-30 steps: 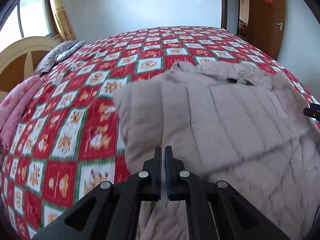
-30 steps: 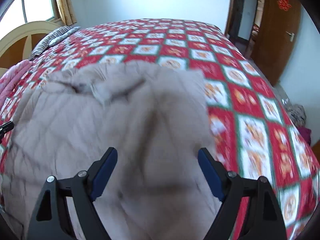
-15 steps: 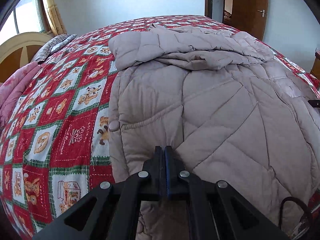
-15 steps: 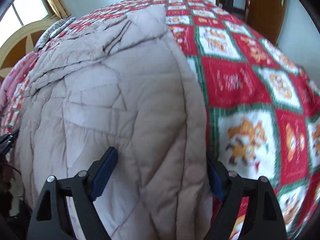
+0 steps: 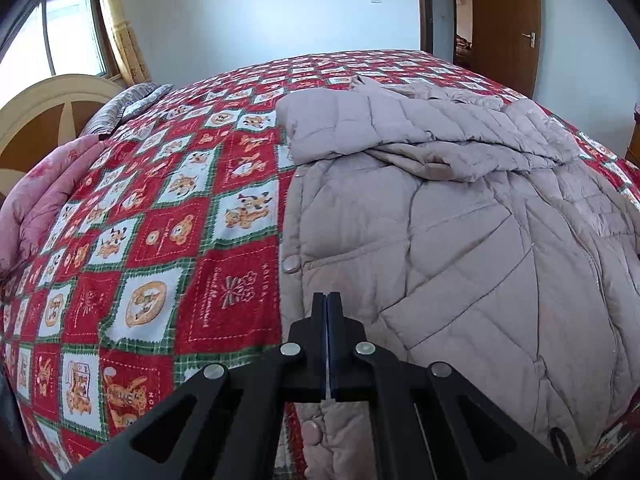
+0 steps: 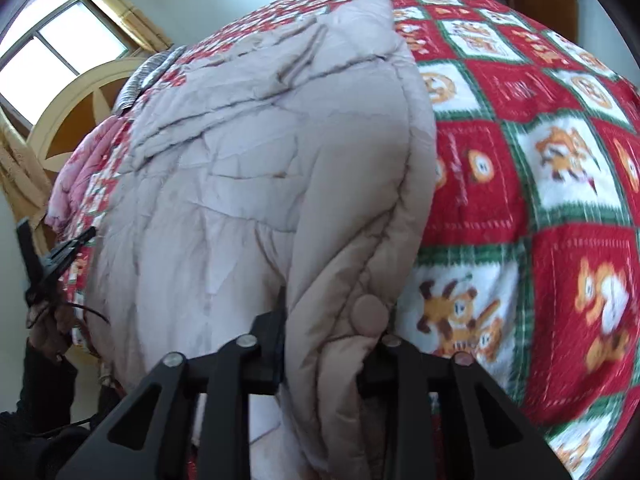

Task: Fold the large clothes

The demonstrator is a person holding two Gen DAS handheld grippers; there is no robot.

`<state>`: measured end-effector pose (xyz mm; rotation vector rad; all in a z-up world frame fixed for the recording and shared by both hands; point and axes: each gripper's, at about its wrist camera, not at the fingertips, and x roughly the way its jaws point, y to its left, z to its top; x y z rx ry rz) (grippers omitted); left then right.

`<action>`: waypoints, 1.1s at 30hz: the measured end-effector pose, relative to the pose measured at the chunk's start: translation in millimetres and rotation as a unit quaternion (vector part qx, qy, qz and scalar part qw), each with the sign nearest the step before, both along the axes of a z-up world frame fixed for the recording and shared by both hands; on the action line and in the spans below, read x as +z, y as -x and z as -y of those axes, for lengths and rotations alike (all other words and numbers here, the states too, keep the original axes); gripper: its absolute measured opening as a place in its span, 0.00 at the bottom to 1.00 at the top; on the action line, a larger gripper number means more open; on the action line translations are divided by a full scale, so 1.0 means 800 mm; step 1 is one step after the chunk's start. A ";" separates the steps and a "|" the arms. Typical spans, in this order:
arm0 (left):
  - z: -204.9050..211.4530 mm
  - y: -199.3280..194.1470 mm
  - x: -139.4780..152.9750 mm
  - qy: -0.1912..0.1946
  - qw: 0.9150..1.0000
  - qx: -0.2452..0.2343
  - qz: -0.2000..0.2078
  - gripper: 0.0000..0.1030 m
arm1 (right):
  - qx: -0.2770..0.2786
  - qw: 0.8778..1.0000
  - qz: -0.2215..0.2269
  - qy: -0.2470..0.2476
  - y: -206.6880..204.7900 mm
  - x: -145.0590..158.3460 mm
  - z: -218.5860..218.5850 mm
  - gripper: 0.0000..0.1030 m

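Left wrist view: your left gripper [image 5: 327, 300] has its jaws pressed together, pads flush; whether any fabric is caught between them, I can't tell; the tips sit over the near left edge of the quilted beige coat [image 5: 460, 248]; coat lies flat on the red-and-white cartoon-check bedspread [image 5: 160, 248], occupying the right half of the view; a sleeve or upper part is folded across its far end; two covered snap buttons [image 5: 290, 265] show along the coat's left edge, one ahead of the tips, one below them; pink quilt [image 5: 44, 196] bunched at the left edge of the bed, striped pillow [image 5: 132, 102] by the headboard [image 5: 52, 108]; wooden door [image 5: 508, 20] at the far right.

Right wrist view: your right gripper [image 6: 320, 344] has just been closing and pinches the coat's thick near right edge [image 6: 344, 280]; the fabric bulges up between the fingers [image 6: 268, 344], hiding the right one; a covered snap sits just above the pinch; frame is motion-blurred; your left gripper [image 6: 60, 256] appears at the far left edge, over the coat's opposite side; bedspread [image 6: 540, 200] fills the right.
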<state>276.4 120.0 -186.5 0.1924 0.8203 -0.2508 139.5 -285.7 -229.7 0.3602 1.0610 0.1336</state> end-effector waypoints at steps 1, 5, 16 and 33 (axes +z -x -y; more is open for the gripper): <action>-0.007 0.002 -0.002 0.013 1.000 0.003 -0.009 0.00 | -0.012 1.000 0.003 -0.003 0.005 -0.006 0.003 0.45; -0.021 0.018 -0.017 0.033 0.999 0.017 -0.035 0.00 | -0.030 0.998 0.019 -0.054 0.019 -0.010 0.018 0.58; -0.042 0.085 -0.026 0.015 0.998 0.058 0.015 0.01 | -0.011 0.998 0.009 -0.055 0.065 -0.024 0.018 0.63; -0.081 0.097 -0.081 0.042 0.973 0.221 0.044 0.99 | 0.005 0.998 0.046 -0.030 0.072 -0.033 -0.005 0.81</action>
